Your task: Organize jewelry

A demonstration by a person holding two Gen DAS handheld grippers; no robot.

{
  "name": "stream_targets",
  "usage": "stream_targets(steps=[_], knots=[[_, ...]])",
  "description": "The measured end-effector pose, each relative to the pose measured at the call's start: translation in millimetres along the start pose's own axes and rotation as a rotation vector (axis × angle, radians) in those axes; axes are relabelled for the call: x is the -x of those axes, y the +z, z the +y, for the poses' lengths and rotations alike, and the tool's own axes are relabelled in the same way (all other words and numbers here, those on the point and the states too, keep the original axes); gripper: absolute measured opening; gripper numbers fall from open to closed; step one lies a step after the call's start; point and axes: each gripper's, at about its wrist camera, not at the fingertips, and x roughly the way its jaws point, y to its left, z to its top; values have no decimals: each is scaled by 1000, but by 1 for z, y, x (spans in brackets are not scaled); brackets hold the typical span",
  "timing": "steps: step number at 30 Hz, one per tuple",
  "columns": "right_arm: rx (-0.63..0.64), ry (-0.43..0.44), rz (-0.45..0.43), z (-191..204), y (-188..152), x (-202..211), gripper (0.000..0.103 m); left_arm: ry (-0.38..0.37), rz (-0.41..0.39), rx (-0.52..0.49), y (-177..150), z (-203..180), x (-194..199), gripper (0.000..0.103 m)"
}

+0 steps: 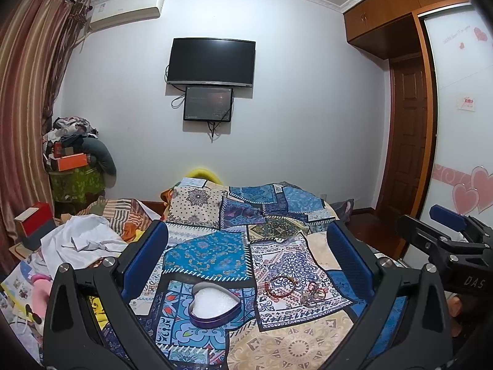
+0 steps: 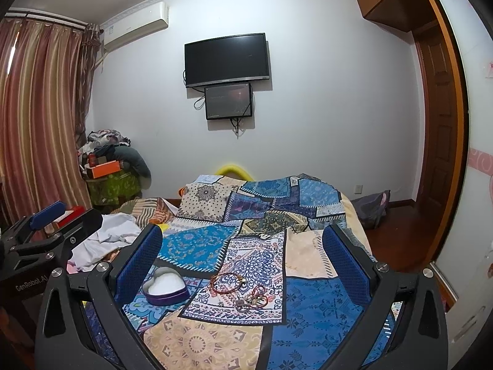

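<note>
Fingers of the left gripper [image 1: 246, 246] stand wide apart, holding nothing, above the patchwork bedspread [image 1: 215, 203]. Below and between them lies the heart-shaped purple tin with white lining [image 1: 214, 306]; just right of it, a red cord bracelet [image 1: 281, 286] and a tangle of small jewelry [image 1: 312, 294]. The right gripper [image 2: 243, 243] is likewise spread and empty, jewelry between its fingers, tin near the left one.

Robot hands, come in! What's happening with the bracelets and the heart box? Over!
Left gripper and right gripper open, empty, above the bed. Bracelets loose on quilt, beside the open heart tin. Nothing in the way.
</note>
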Motion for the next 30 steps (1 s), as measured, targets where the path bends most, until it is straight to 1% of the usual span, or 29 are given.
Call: stream_targets(steps=[30], knots=[[-11,9,10,0,0,-1,103,12,0,8,-1,2,-1,103]])
